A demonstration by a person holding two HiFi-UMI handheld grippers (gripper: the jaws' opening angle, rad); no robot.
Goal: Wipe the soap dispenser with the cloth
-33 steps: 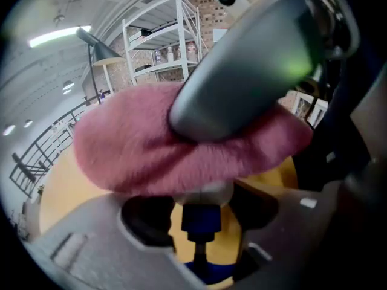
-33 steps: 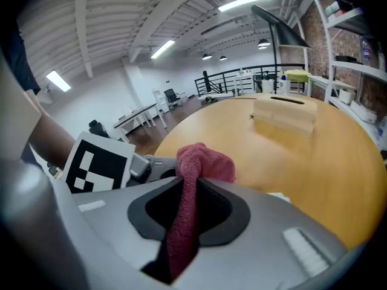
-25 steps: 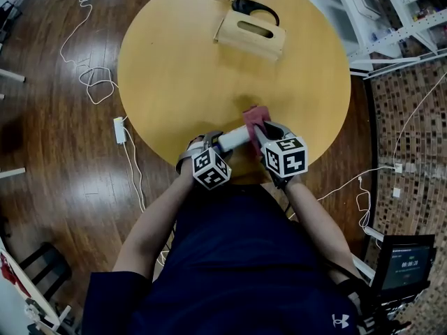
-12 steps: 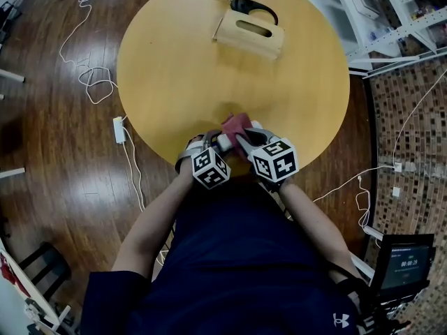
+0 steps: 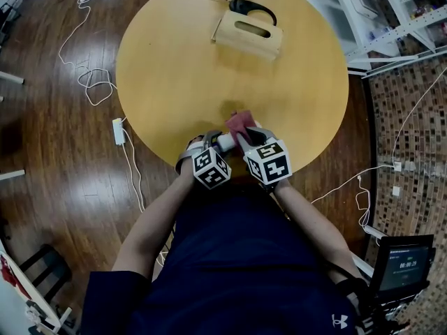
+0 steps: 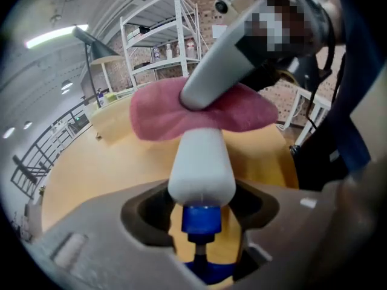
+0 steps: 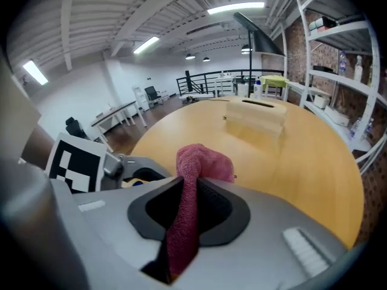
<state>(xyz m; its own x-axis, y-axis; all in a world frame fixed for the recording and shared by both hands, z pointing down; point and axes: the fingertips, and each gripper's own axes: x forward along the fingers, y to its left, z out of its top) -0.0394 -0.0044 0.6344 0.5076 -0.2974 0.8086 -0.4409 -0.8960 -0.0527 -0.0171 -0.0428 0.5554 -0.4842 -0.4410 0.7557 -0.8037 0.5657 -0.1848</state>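
– Yellow wood, 1 round table (image 5: 174, 68), fills the top of the head view. What do we have at its near edge?
– We have both grippers side by side there, over the rim nearest the person (image 5: 237, 257). The left gripper (image 5: 211, 144) holds the soap dispenser (image 5: 228, 142), whose white body lies about level and runs toward the right gripper (image 5: 244, 135). The red cloth (image 5: 237, 122) sits bunched at the right gripper's tips, over the far end of the white body.
– And farther off?
– A wooden tissue box (image 5: 248, 35) stands near the far edge, well apart from the grippers, with a dark lamp base (image 5: 253, 8) just behind it. A white power strip (image 5: 119, 130) lies on the floor (image 5: 56, 152) to the left.
– In the left gripper view, how do the jaws stand?
– We see them clamped on the dispenser, 1 on each side, at the shoulder where the white body meets its blue collar (image 6: 200, 219). The body points away from the camera. The cloth is draped across its far end, and 1 grey finger (image 6: 221, 71) of the right gripper presses on the cloth from above.
– And the right gripper view?
– We see its 2 jaws closed on the cloth. A red strip is pinched between them and bulges into a wad beyond the tips. The left gripper shows at the left, and the tissue box stands across the table ahead. We can barely make out the dispenser here.
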